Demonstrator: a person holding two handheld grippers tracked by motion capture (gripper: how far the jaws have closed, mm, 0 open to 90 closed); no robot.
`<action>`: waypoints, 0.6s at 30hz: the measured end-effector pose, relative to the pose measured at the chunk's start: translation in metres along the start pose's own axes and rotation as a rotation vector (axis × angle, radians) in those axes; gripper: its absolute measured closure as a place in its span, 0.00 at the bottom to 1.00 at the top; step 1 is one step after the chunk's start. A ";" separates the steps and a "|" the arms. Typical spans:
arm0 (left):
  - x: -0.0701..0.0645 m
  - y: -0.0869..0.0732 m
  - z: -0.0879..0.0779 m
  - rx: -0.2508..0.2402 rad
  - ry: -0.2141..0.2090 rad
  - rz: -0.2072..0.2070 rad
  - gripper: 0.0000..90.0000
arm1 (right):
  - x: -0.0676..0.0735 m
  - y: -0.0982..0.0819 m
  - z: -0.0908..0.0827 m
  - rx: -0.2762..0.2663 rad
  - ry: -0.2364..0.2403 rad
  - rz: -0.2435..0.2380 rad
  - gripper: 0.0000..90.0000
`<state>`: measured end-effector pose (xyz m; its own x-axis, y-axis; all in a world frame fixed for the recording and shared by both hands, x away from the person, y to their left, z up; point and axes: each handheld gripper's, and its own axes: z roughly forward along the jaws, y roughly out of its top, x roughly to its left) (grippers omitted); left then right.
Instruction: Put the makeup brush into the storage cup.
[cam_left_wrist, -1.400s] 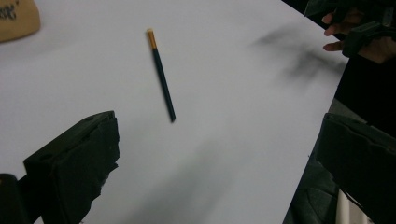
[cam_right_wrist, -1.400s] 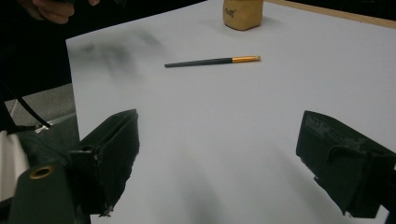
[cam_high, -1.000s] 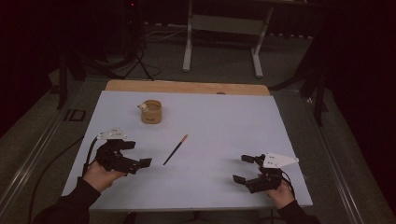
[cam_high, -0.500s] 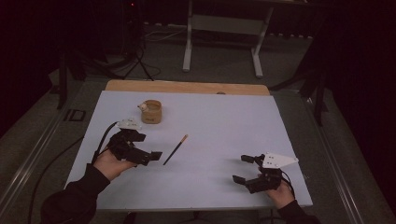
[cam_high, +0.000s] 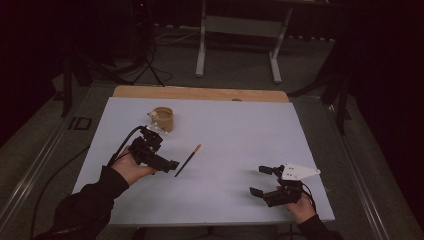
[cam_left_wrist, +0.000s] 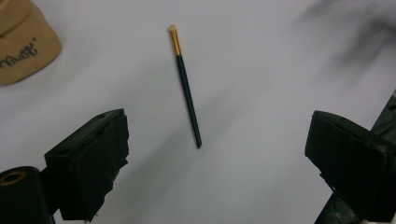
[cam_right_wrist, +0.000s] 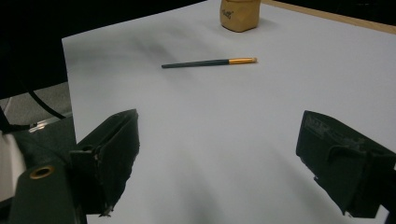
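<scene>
Makeup brush (cam_high: 188, 160) lies flat on the pale tabletop (cam_high: 240, 135), roughly at the centre of its near half — a slim dark handle with a gold ferrule and a pale tip. In the high view its long axis runs on a diagonal, the tipped end pointing away from the person and slightly to the right, the bare handle end pointing back toward the left gripper (cam_high: 170, 164). That gripper, held in the person's left hand (cam_high: 131, 167), sits just beside the handle end without touching it; its jaws have just been closing a little yet stand wide apart, with nothing between the pads. In the left gripper view the brush (cam_left_wrist: 186, 86) lies ahead of the two black jaws, tip farthest from the camera, and the table surface shows bare between the pads. A small tan cup (cam_high: 162, 119) stands beyond the left gripper, near the far-left part of the tabletop and well apart from the brush. The right gripper (cam_high: 261, 181) rests near the table's near-right corner — jaws spread wide and empty. In the right gripper view the brush (cam_right_wrist: 209, 62) lies crosswise, well ahead of its jaws.
</scene>
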<state>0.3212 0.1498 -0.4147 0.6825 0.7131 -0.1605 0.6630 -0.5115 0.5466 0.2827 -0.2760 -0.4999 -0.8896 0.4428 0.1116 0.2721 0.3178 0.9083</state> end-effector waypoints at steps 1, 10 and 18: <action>0.000 0.001 0.001 0.008 0.008 -0.002 0.08 | 0.000 0.000 0.000 -0.001 0.001 0.000 0.15; 0.007 0.013 0.013 0.085 0.006 -0.027 0.13 | 0.000 0.000 0.000 0.000 0.001 0.002 0.15; 0.008 0.025 0.027 0.139 -0.013 -0.035 0.21 | 0.000 0.000 0.000 -0.002 0.002 0.004 0.15</action>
<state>0.3514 0.1298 -0.4245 0.6617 0.7257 -0.1885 0.7219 -0.5486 0.4219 0.2831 -0.2758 -0.5001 -0.8892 0.4424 0.1162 0.2752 0.3146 0.9084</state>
